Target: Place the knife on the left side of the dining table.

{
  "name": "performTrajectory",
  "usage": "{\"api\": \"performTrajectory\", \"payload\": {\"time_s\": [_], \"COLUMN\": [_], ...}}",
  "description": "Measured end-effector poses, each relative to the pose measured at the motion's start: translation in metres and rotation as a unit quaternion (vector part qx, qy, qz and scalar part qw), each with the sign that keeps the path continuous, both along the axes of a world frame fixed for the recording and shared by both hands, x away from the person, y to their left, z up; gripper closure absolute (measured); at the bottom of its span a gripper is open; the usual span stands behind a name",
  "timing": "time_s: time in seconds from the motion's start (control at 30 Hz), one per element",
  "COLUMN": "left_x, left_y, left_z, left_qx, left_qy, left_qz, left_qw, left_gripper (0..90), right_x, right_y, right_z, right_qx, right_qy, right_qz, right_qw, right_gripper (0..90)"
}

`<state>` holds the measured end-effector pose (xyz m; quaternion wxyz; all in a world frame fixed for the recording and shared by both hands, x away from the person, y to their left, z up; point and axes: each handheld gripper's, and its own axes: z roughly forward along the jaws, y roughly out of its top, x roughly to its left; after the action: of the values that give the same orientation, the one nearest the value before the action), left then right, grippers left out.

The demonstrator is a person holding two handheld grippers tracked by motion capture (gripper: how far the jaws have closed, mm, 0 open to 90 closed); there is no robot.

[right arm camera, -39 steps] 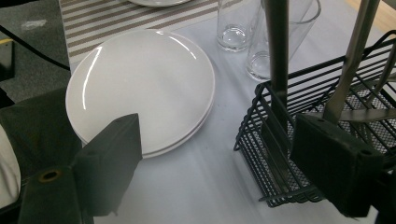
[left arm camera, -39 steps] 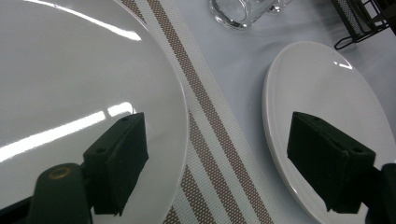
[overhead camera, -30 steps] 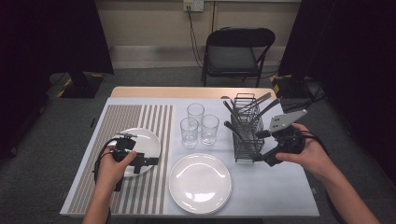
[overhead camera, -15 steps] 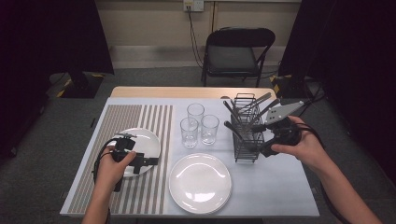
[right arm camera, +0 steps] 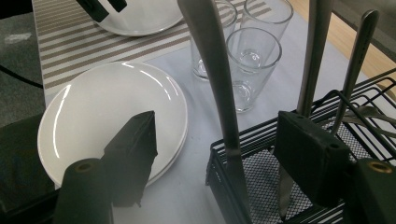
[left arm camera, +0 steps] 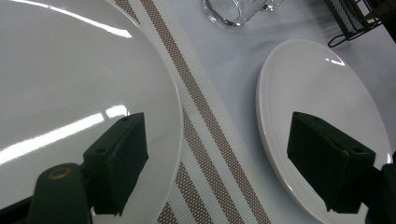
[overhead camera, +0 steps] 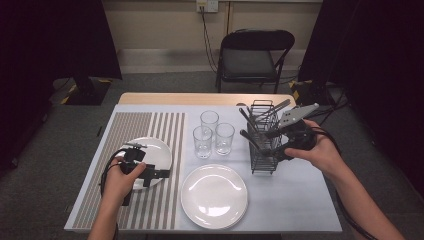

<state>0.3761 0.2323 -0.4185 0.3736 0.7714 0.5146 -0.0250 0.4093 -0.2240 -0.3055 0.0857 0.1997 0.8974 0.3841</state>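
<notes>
Cutlery extraction is the step in hand. The right tool (right arm camera: 215, 172) has just been closing, its jaws still apart and straddling a knife handle (right arm camera: 217, 93) upright in the wire caddy (overhead camera: 264, 145); no contact is apparent. Centre the handle before closing fully, then lift straight up. The left tool (left arm camera: 233, 163) hangs open, empty, over the small plate (left arm camera: 70, 93). The high view places the caddy beyond the large plate (overhead camera: 214, 196), right of three glasses (overhead camera: 212, 134).
</notes>
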Motion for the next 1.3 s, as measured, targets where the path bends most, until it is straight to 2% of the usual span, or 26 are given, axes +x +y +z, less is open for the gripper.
{"api": "performTrajectory", "payload": {"time_s": [0.4,0.77,1.3], "left_x": [0.0,0.001,0.002], "left_y": [0.0,0.0,-0.001], "left_z": [0.0,-0.003,-0.004], "left_qx": [-0.002,0.001,0.001], "left_qy": [0.003,0.006,0.011], "left_qz": [0.001,-0.004,-0.004], "left_qw": [1.0,1.0,0.9999], "left_gripper": [20.1,20.1,20.1], "right_x": [0.011,0.02,0.028], "right_y": [0.01,0.019,0.024], "right_z": [-0.003,-0.014,-0.024], "right_qx": [-0.011,-0.012,-0.031], "right_qy": [0.002,0.027,0.034], "right_qz": [0.006,0.009,0.015], "right_qw": [0.9999,0.9995,0.9988], "right_gripper": [41.5,52.6,64.2]}}
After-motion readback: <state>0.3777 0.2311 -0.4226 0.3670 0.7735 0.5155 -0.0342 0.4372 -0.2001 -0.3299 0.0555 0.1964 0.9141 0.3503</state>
